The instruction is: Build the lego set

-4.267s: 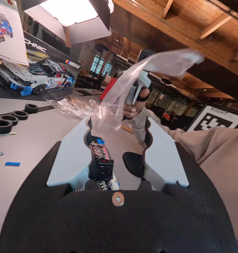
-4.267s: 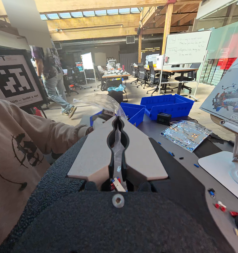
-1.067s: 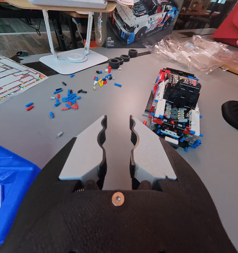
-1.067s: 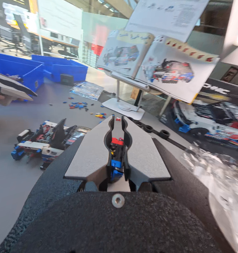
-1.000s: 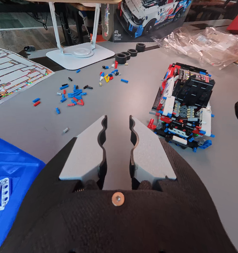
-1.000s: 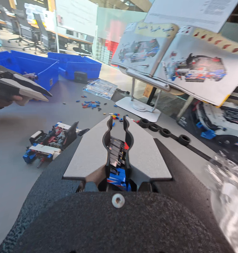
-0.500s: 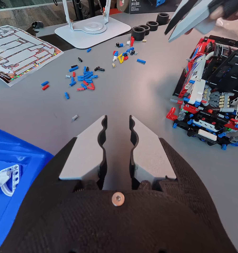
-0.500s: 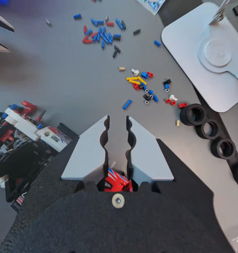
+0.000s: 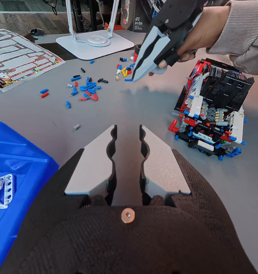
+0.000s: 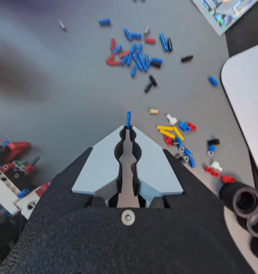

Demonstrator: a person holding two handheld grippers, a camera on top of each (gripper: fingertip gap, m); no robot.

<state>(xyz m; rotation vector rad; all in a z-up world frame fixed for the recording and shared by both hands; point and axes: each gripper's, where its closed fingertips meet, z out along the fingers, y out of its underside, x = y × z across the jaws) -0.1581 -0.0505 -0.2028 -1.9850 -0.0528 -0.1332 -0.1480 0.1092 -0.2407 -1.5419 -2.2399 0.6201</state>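
The partly built lego car [image 9: 211, 112] sits on the grey table at the right of the left wrist view; its edge shows in the right wrist view [image 10: 11, 167]. My right gripper [image 10: 128, 127] is shut on a small blue pin [image 10: 128, 119] at its fingertips, low over the table. It also shows in the left wrist view [image 9: 134, 79], held by a hand, with the blue pin [image 9: 128, 80] at its tip. My left gripper [image 9: 128, 126] is open and empty above the table, left of the car.
Loose blue, red and black pins [image 9: 86, 89] lie scattered mid-table, with yellow and mixed pieces [image 10: 174, 133] nearby. Black tyres [image 10: 247, 203] line the right. A white stand base [image 9: 95, 43], a sticker sheet [image 9: 17, 59] and a blue bin [image 9: 14, 177] holding a white piece surround the area. The gap from one gripper's tips to the other's is roughly 15 cm. My left gripper's tips are some 15 cm from the partly built lego car [image 9: 211, 112].
My right gripper came down over the loose pieces and closed on a blue pin. My left gripper stayed open and shifted only slightly towards the table.
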